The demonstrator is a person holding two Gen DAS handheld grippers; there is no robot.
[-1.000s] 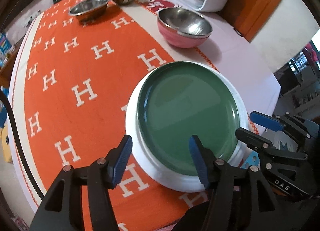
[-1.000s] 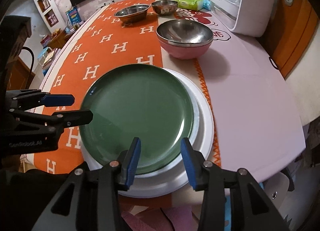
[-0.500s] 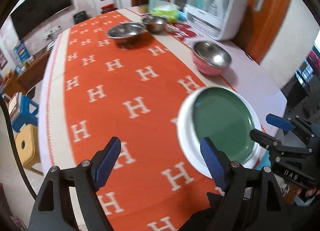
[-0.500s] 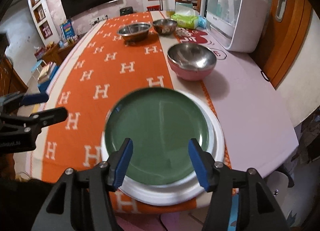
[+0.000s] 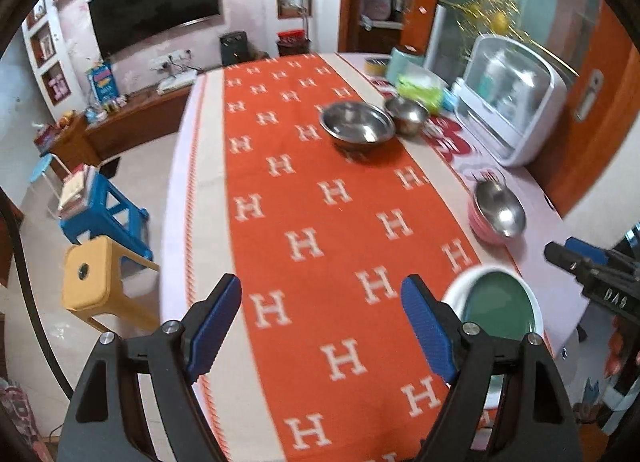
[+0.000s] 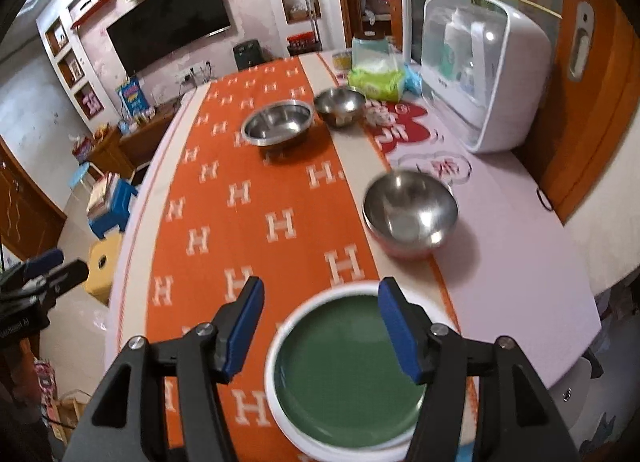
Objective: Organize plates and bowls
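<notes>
Green plate [image 6: 346,366] sits on white plate [image 6: 280,394] at near table [image 6: 512,262] edge. Pink bowl [image 6: 410,212] just beyond, two steel bowls [image 6: 278,122] farther back. Left gripper [image 5: 322,326] wide, empty; right gripper [image 6: 320,332] apart, empty, above the plates.

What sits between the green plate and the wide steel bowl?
Only bare orange cloth between green plate and wide steel bowl, per right wrist view.
</notes>
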